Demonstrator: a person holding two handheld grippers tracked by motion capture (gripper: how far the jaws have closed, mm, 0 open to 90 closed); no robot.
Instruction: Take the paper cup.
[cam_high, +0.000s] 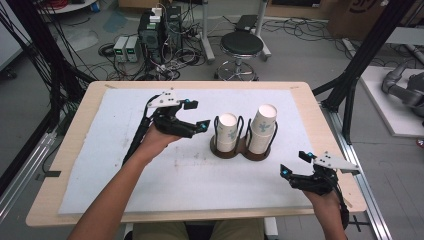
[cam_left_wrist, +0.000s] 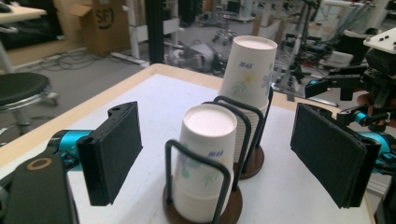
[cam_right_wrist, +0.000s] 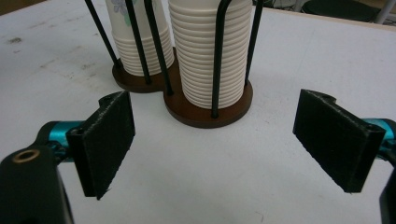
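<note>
The left gripper hung with fingers spread and empty just left of the shorter cup stack mid-frame, so I'd square up on its top cup before squeezing gently.

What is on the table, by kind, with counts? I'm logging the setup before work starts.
Cup stacks: 2, a shorter one and a taller one
Cup holder: 1
Grippers: 2, left and right, both open
White mat: 1
Total: 6
</note>
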